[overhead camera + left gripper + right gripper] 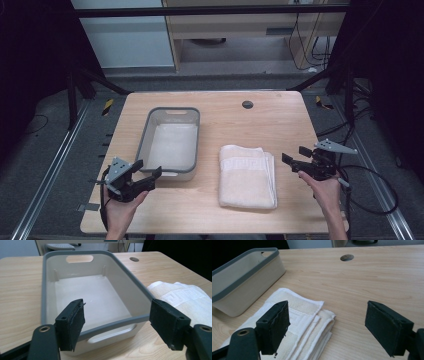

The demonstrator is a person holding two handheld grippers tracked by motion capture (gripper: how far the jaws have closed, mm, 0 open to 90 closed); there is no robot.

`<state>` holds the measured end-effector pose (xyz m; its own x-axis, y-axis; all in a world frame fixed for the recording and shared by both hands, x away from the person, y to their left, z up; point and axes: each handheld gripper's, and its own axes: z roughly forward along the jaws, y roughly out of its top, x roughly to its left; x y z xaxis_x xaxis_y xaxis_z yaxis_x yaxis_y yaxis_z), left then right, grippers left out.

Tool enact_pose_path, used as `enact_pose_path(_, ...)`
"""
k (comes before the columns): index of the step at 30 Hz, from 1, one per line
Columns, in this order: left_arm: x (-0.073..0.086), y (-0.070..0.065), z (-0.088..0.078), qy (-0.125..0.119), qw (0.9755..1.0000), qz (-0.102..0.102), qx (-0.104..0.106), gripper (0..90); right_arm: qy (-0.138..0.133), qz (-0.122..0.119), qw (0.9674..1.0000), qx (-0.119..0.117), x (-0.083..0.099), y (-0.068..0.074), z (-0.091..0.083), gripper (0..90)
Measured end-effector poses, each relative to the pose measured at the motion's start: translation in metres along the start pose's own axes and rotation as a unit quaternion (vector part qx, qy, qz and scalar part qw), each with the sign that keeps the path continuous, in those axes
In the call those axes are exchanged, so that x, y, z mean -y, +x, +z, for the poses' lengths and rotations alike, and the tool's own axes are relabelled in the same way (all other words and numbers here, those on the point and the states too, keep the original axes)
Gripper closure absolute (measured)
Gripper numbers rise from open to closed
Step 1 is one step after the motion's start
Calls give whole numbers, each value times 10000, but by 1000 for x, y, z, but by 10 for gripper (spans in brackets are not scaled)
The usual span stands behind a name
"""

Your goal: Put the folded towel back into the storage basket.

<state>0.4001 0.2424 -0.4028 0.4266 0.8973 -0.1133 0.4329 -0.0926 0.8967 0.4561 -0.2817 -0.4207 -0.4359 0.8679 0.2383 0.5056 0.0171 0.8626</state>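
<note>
One folded cream towel (247,176) lies on the table (270,120), long axis running away from the person, just right of one empty grey-rimmed bin (171,143). Right gripper (296,156) hovers just right of the towel, jaws wide apart, nothing between them, nearer than the left. Left gripper (149,169), also gaping and empty, faces the bin's near wall.

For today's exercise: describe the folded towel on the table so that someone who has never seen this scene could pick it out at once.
Start at the light wooden table. Left of centre stands an empty bin with pale walls and a grey rim; the folded towel lies flat just to its right, near the front edge. It is the one soft thing there: cream cloth in stacked layers, with a woven band across it.
</note>
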Motion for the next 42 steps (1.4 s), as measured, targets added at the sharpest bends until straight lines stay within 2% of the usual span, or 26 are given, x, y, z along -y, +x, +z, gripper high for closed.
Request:
enact_pose_path(1, -2, -6, 3, -9, 10000, 41, 71, 273, -3, 3, 10000, -13, -1, 1, 1, 197)
enact_pose_path(6, -6, -18, 11, 12, 9998, 79, 192, 273, 20, -5, 10000, -40, -4, 4, 5, 193)
enact_pose_path(10, -12, -36, 21, 15, 9992, 206, 329, 273, 107, 0, 9999, -38, -3, 4, 10, 188)
enact_pose_path(12, -12, -40, 23, 35, 9991, 235, 362, 272, 120, -2, 9999, -35, -3, 5, 12, 187)
enact_pose_path(13, -14, -48, 28, 64, 9987, 278, 428, 272, 157, -16, 9999, -38, -1, 5, 14, 184)
enact_pose_path(16, -14, -56, 32, 94, 9982, 338, 486, 270, 199, -89, 9998, -6, 0, 5, 18, 180)
enact_pose_path(17, -14, -63, 37, 129, 9977, 407, 523, 270, 226, -100, 9997, -7, 1, 5, 18, 180)
enact_pose_path(20, -13, -70, 43, 177, 9972, 456, 571, 268, 274, -219, 9994, 17, 3, 5, 21, 179)
enact_pose_path(22, -11, -80, 50, 243, 9963, 503, 659, 266, 305, -276, 9991, 45, 4, 6, 23, 177)
enact_pose_path(23, -11, -80, 50, 243, 9963, 503, 659, 265, 329, -302, 9990, 58, 5, 6, 24, 177)
enact_pose_path(26, -7, -93, 60, 355, 9946, 629, 739, 262, 368, -391, 9985, 74, 7, 7, 26, 182)
enact_pose_path(27, -6, -96, 63, 383, 9943, 644, 763, 262, 391, -419, 9983, 81, 8, 7, 27, 195)
enact_pose_path(30, -3, -103, 70, 472, 9930, 703, 826, 260, 248, -729, 9970, 119, 10, 10, 28, 214)
enact_pose_path(33, 0, -108, 76, 524, 9922, 720, 870, 259, 260, -815, 9963, 83, 11, 12, 31, 189)
enact_pose_path(36, 4, -113, 82, 595, 9914, 748, 892, 258, 325, -908, 9953, 37, 14, 14, 34, 202)
enact_pose_path(39, 7, -117, 88, 663, 9907, 742, 925, 256, 410, -828, 9956, -125, 15, 16, 36, 200)
enact_pose_path(42, 12, -121, 95, 767, 9898, 749, 942, 254, 538, -722, 9958, -148, 17, 16, 40, 180)
